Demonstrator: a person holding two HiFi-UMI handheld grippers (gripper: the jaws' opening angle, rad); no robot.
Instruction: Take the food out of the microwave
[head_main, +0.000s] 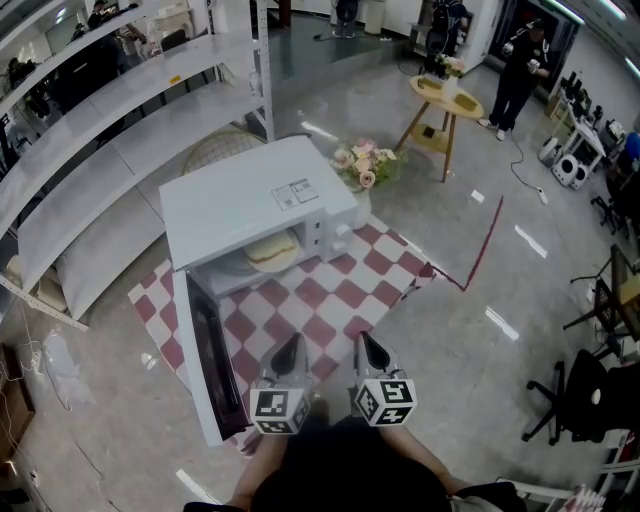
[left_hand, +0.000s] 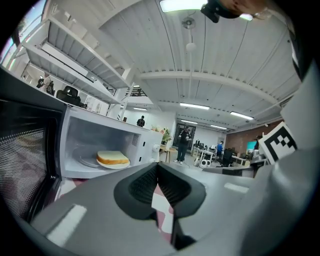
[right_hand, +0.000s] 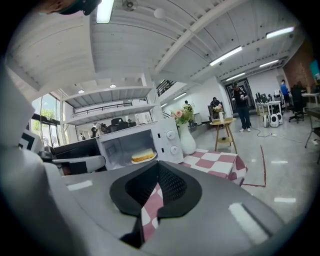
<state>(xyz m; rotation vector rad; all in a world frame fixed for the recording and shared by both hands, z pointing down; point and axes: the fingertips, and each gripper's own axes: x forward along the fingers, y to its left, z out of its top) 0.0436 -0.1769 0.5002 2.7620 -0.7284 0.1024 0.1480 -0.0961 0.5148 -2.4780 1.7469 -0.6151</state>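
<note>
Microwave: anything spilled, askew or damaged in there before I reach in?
Nothing stands out. The microwave door hangs open, and the bread slice lies flat on its plate inside, with no spill showing.

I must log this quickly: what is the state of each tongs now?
Left tongs: closed, holding nothing.
Right tongs: closed, holding nothing.

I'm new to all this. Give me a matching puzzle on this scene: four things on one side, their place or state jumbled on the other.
Things:
1 bread slice
2 microwave door
3 vase of flowers
4 left gripper

Place or state:
A swung open
B jaws shut, nothing held
C on the plate inside the microwave
D outside, beside the microwave

Pairs: 1-C, 2-A, 3-D, 4-B
</note>
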